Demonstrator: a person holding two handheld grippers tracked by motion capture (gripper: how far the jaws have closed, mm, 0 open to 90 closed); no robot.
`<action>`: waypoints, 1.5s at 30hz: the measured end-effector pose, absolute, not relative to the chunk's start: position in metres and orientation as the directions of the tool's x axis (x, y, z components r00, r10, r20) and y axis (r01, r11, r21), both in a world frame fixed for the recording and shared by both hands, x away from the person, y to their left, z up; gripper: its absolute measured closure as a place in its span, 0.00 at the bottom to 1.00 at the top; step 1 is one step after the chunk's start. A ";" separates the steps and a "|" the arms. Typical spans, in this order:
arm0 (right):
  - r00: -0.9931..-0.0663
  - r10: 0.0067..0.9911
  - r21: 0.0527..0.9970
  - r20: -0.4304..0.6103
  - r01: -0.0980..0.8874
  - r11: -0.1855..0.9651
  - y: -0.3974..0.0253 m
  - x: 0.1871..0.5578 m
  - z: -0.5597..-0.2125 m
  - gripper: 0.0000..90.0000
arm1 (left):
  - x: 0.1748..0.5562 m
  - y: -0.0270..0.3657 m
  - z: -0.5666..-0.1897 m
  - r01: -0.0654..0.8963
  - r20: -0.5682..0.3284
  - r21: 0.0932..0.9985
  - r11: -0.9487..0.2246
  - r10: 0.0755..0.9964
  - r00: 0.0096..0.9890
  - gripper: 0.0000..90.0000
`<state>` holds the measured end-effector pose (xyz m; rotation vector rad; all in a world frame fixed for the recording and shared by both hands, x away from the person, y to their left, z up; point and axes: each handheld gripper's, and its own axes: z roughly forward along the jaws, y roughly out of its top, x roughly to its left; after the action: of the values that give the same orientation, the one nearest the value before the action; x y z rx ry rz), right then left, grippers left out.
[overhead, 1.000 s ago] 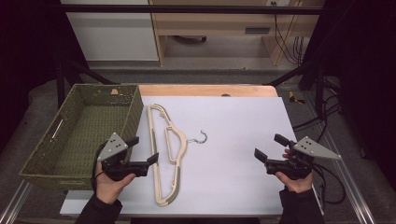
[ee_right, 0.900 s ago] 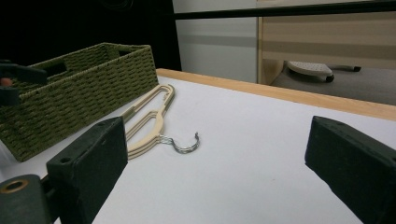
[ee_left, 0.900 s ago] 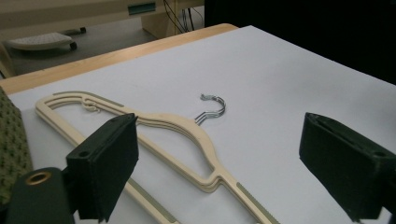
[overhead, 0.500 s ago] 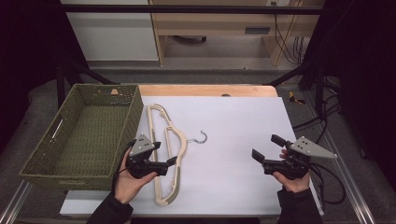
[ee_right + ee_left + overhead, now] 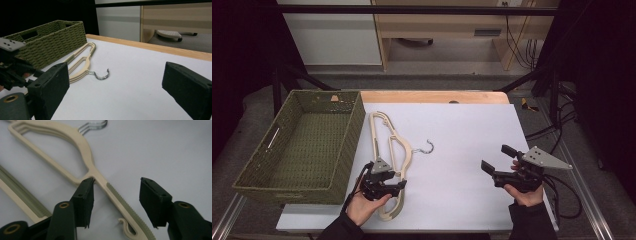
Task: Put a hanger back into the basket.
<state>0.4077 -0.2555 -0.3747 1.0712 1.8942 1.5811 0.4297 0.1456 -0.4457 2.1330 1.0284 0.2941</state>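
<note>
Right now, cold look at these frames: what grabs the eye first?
The cream hangers, stacked flat on the white table with a metal hook pointing right. The left tongs sit at their near end, open, jaws straddling a ribbed hanger arm in the left gripper view. Next, the green woven basket along the table's left edge, and the right tongs, open, over bare table at the right.

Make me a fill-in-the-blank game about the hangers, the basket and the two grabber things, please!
1. The cream hangers lie on the white table, just to the ____ of the green basket in the high view.
2. The left gripper has its jaws ____ around a hanger arm.
3. The right gripper holds ____.
4. The hangers' hook is made of ____.

Missing words: right; open; nothing; metal
</note>
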 end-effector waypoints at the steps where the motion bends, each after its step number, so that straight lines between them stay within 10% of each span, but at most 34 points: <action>1: -0.597 0.790 0.960 0.140 0.278 0.041 -0.255 0.408 -0.375 0.09 | 0.430 0.144 -0.449 0.592 -0.110 0.697 -0.405 0.755 0.646 0.56; 45: -0.615 0.776 0.948 0.141 0.310 0.073 -0.245 0.412 -0.382 0.09 | 0.422 0.131 -0.446 0.698 -0.133 0.641 -0.320 0.849 0.512 0.81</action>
<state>0.4119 -0.2448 -0.3818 1.0756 1.9554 1.5607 0.4224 0.1308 -0.4464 2.1039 1.2573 0.2994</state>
